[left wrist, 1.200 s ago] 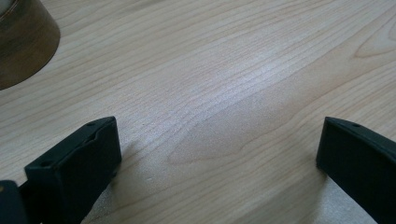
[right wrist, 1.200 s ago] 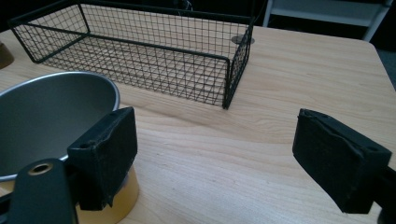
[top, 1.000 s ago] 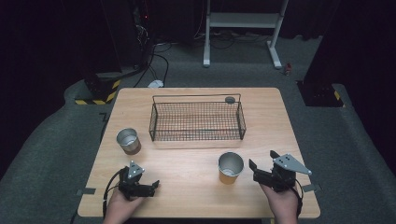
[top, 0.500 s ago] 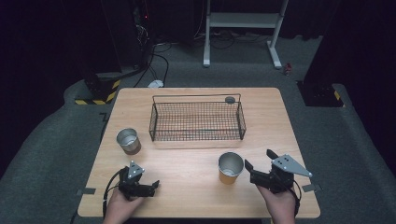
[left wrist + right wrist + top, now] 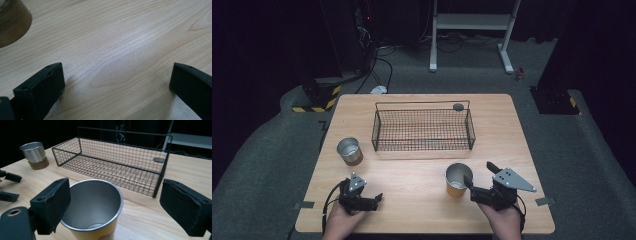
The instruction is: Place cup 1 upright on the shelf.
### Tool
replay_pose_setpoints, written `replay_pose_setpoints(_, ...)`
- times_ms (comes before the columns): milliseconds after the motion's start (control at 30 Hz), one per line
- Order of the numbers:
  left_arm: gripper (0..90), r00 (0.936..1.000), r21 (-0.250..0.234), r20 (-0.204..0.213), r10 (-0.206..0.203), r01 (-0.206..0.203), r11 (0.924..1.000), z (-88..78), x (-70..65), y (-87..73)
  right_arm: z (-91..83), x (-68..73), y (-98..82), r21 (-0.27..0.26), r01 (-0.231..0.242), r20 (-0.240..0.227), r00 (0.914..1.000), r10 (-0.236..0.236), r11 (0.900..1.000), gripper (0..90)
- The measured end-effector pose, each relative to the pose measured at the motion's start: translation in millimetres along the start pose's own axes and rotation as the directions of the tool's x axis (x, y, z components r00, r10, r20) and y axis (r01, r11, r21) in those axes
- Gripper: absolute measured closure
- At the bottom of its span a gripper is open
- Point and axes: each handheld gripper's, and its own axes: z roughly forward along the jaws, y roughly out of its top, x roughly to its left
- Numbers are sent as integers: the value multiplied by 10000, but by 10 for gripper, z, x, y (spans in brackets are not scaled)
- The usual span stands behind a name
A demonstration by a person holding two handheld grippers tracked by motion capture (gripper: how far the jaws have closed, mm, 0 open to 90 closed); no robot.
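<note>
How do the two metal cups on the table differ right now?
The yellow-banded cup stands near the right gripper, partly between its open jaws; the brown-banded cup stands at the table's left, apart from the left gripper. The brown-banded cup sits nearer the wire basket. Both are upright, open steel cups.

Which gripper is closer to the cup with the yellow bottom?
Right. The right gripper has its open jaws right beside the yellow-bottomed cup; the left gripper sits farther off, across the table.

Brushed-metal cup (image 5: 93, 202), matt wood table (image 5: 422, 200)
</note>
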Motion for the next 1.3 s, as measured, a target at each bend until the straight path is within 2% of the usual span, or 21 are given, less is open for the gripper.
replay_pose_setpoints(133, 2, 10000, -18, -5, -8, 8, 10000, 2, -1, 0, 38, 76, -15, 69, 104, -250, 9996, -102, 9999, 98)
replay_pose_setpoints(633, 2, 10000, -20, -12, -13, 13, 10000, 3, -1, 1, 169, 194, -108, 474, 289, -721, 9971, -254, 9985, 98)
replay_pose_setpoints(1300, 2, 10000, -19, -14, -17, 17, 10000, 3, -1, 1, 257, 209, -196, 834, 232, -627, 9979, -180, 9962, 97)
